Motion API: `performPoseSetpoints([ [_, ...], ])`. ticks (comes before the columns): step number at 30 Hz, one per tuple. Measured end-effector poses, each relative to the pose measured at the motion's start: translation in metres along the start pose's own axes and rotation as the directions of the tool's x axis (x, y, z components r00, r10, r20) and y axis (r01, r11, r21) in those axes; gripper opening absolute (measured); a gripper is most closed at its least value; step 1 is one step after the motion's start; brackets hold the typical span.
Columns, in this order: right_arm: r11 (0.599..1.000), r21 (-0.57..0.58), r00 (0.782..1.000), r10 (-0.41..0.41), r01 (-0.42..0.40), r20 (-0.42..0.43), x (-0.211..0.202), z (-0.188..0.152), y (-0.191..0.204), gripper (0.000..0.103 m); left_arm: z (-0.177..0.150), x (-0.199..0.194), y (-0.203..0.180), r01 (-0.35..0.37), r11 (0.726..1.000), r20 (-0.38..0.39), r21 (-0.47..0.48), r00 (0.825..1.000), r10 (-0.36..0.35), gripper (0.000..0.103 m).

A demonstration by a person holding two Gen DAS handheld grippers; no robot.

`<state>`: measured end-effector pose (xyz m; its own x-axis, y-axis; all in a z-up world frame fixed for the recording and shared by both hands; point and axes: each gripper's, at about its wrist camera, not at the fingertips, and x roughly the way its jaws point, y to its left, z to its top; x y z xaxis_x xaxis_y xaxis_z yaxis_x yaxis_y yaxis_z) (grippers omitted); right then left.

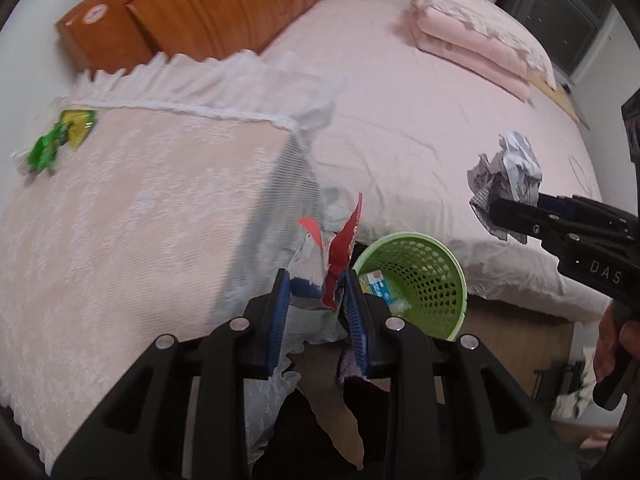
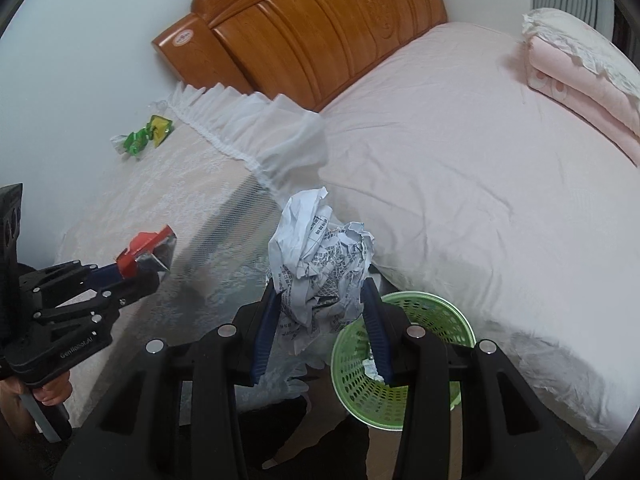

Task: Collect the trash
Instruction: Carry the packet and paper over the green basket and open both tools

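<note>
The left tool (image 1: 316,300) is clamped tight on a torn red and silver foil snack wrapper (image 1: 332,256), its blue pads pinching the crumpled lower part while the red flap stands up above the fingertips; seen from the right wrist, this tool sits off to the left above the lace-covered bedside table (image 2: 160,208). The right tool (image 2: 320,320) is closed around a crumpled ball of printed white paper (image 2: 320,248), jaws held partly apart by the bulk of the ball, both blue pads pressing its sides. A round green perforated plastic waste basket (image 1: 424,276) stands on the floor in the gap between the table and the pink-sheeted bed (image 1: 400,128), just beside both; a small blue and white carton (image 1: 378,286) lies inside it. In the left wrist view the wrapper is near the basket's rim on its left; in the right wrist view the paper ball hangs just left of the basket's opening. A green and yellow sweet wrapper (image 2: 146,136) lies at the far end of the table, near the white wall, well apart from both tools. A folded pink quilt (image 2: 580,80) rests on the far side of the bed, and a carved orange wooden headboard (image 2: 320,20) stands behind
</note>
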<state>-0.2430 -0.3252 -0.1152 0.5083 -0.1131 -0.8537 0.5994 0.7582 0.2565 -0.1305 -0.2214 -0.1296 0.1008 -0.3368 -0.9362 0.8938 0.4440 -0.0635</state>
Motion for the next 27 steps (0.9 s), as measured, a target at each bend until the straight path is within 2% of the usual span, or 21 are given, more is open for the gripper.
performPoseSetpoints([
  [6,0.992,0.105,0.997,-0.066,0.069,-0.029,-0.009,-0.028,-0.061,0.042,0.007,0.051,-0.066,0.065,0.989,-0.108,0.136,0.993,-0.051,0.028],
  [12,0.979,0.176,0.995,-0.093,0.1,-0.047,-0.012,-0.049,-0.107,0.043,0.008,0.075,-0.098,0.1,0.981,-0.168,0.163,0.983,-0.073,0.028],
  [19,0.97,0.219,0.994,-0.093,0.103,-0.057,-0.01,-0.062,-0.137,0.043,0.005,0.096,-0.12,0.111,0.973,-0.214,0.202,0.975,-0.067,0.028],
  [22,0.969,0.225,0.994,-0.089,0.102,-0.065,-0.008,-0.066,-0.145,0.043,0.005,0.1,-0.127,0.099,0.969,-0.22,0.226,0.974,-0.048,0.038],
  [25,0.968,0.23,0.994,-0.086,0.1,-0.07,-0.005,-0.067,-0.147,0.043,0.005,0.099,-0.13,0.089,0.965,-0.21,0.246,0.977,-0.037,0.058],
  [27,0.967,0.236,0.994,-0.082,0.096,-0.071,-0.004,-0.069,-0.148,0.043,0.005,0.094,-0.131,0.081,0.963,-0.192,0.256,0.981,-0.032,0.076],
])
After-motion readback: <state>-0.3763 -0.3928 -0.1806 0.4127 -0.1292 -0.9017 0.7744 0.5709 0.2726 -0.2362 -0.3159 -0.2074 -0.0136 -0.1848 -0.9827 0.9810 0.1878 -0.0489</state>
